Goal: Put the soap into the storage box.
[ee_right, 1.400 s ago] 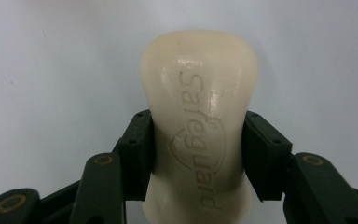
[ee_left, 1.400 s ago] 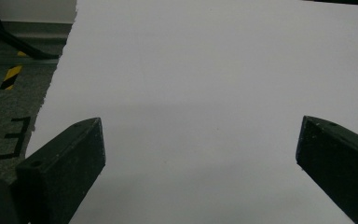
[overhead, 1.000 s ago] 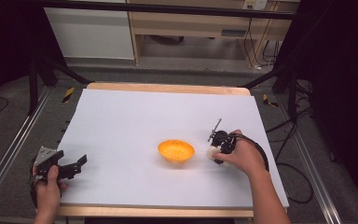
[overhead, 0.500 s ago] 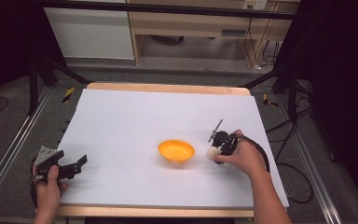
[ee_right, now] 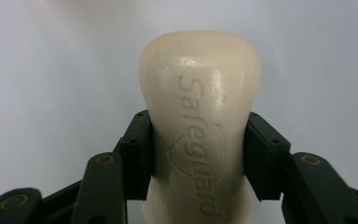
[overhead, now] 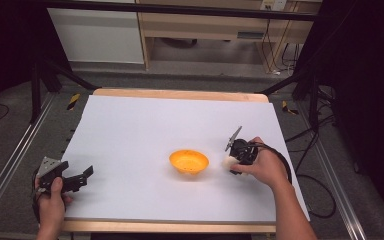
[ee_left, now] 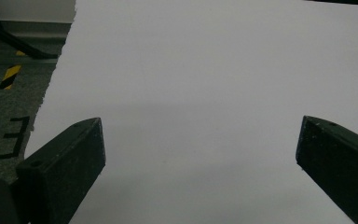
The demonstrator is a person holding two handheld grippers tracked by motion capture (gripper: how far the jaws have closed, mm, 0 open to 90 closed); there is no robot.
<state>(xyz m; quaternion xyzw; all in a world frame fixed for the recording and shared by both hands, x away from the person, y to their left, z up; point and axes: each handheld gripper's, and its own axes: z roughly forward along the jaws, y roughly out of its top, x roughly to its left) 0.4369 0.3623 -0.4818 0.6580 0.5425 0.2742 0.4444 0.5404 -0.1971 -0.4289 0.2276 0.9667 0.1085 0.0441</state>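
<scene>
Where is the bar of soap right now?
The soap bar sits clamped in the right gripper, on the table's right side in the high view, just right of the orange bowl.

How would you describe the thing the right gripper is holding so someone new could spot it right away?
On the white table, look just right of the orange bowl, where the right gripper is clamped on a bar of soap. It is cream-coloured, smooth and rounded, with "Safeguard" pressed into its face, the only pale item beside the bright bowl.
</scene>
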